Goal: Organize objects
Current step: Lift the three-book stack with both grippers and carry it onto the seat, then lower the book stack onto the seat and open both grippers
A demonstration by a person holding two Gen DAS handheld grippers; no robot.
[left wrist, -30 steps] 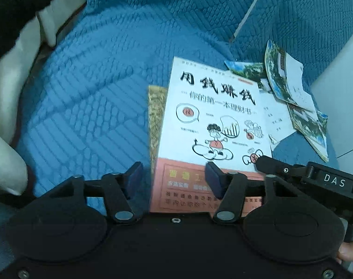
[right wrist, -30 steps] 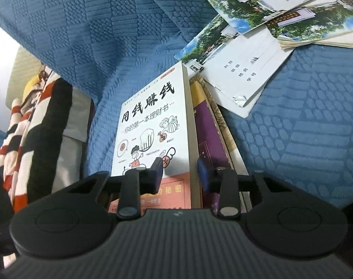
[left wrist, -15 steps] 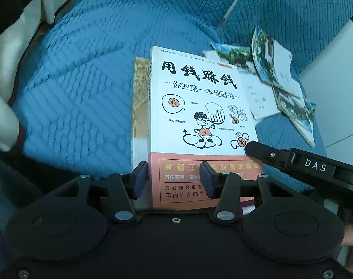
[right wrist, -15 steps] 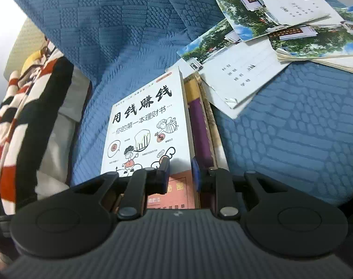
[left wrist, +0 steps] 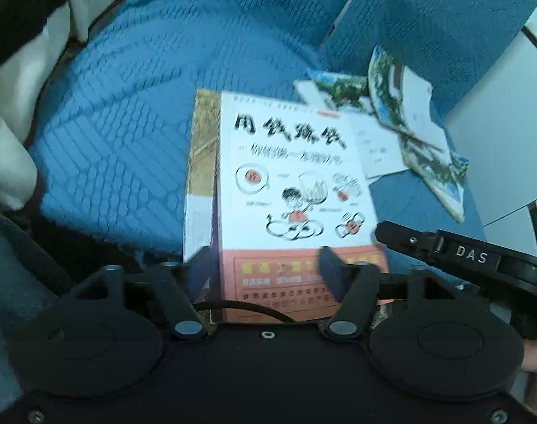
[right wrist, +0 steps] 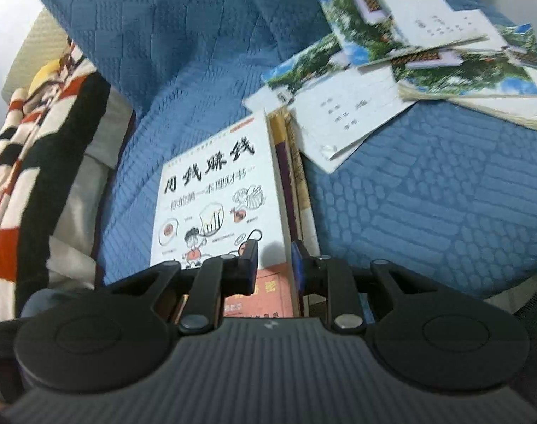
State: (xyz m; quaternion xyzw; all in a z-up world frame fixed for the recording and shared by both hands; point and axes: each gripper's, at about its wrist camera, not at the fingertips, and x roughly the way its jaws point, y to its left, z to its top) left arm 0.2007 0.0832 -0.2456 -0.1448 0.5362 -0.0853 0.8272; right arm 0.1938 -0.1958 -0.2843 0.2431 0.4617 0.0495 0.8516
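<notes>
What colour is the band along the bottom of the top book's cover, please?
Salmon-orange, under a white upper part; the book shows best in the left wrist view.

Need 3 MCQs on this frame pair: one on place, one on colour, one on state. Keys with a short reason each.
1. In the left wrist view, where do the loose booklets lie relative to the white book?
A. Right of it and beyond
B. Left of it
C. On top of it

2. What colour is the band at the near end of the white book's cover?
A. Green
B. Salmon orange
C. Black

3. How does the white book lie?
A. Open, pages up
B. Standing on its edge
C. Closed, cover up, on other books

Key: 1 A, they are fanned out on the blue quilt past the book's far right corner. 2 B, the strip with print under the cartoon is salmon orange. 3 C, the full cover shows, and a gold and white cover sticks out under its left side.
</notes>
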